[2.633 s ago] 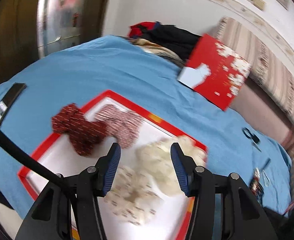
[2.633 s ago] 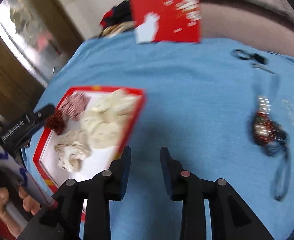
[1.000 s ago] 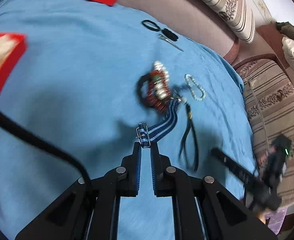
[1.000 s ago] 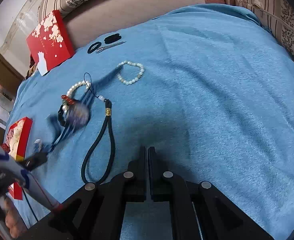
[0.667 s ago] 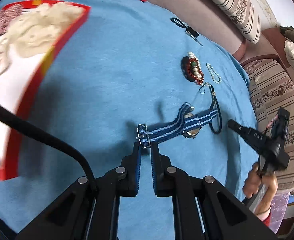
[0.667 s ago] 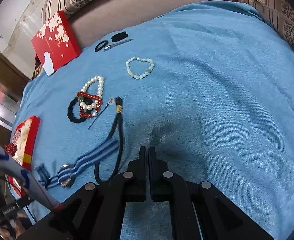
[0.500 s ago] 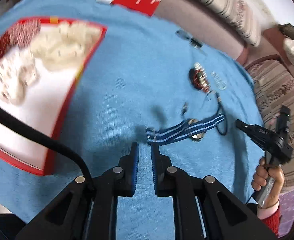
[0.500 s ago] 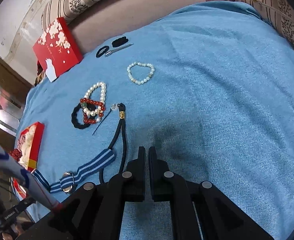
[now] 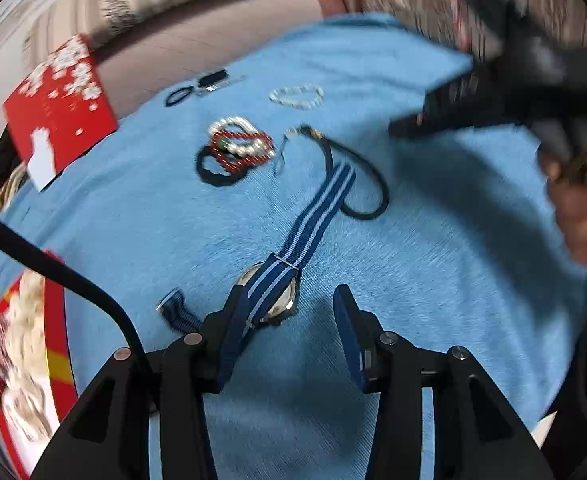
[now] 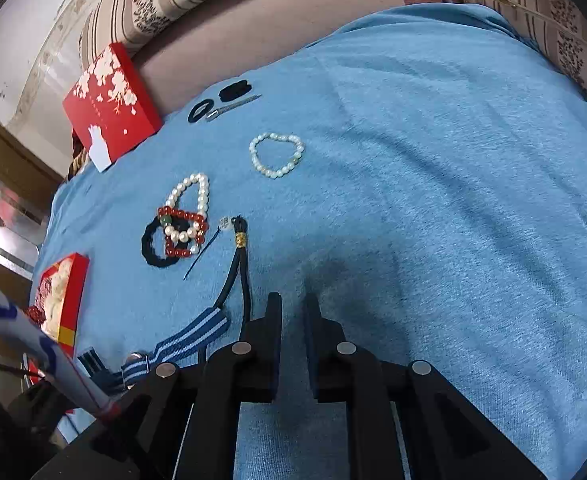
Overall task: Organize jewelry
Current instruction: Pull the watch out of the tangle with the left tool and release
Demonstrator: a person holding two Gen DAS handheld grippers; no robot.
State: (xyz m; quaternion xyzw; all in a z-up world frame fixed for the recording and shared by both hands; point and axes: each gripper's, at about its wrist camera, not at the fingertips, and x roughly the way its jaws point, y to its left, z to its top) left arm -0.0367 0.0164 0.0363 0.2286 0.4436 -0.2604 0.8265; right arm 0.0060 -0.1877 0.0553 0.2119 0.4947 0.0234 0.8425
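Observation:
A watch (image 9: 271, 294) on a blue-and-white striped strap (image 9: 321, 208) lies on the blue cloth (image 9: 433, 280). Its face sits just inside the left finger of my left gripper (image 9: 287, 316), whose jaws are opening and do not pinch it. Beyond lie a black cord loop (image 9: 367, 184), a heap of pearl, red-bead and black bands (image 9: 235, 150) and a small pearl bracelet (image 9: 297, 94). My right gripper (image 10: 293, 316) hovers over bare cloth beside the cord (image 10: 235, 276), its jaws opening by a slim gap with nothing between them. The watch strap (image 10: 185, 338) shows at its left.
A red tray (image 9: 55, 320) holding fabric scrunchies sits at the left edge. A red flowered box (image 10: 109, 106) leans against the sofa at the back, with scissors (image 10: 231, 106) near it. A hand (image 9: 577, 216) holds the blurred right gripper (image 9: 445, 114) at the right.
My left gripper dragged the watch by its strap toward the tray, let go, opened and rolled. The watch now lies flat on the cloth. The right gripper's jaws have parted slightly.

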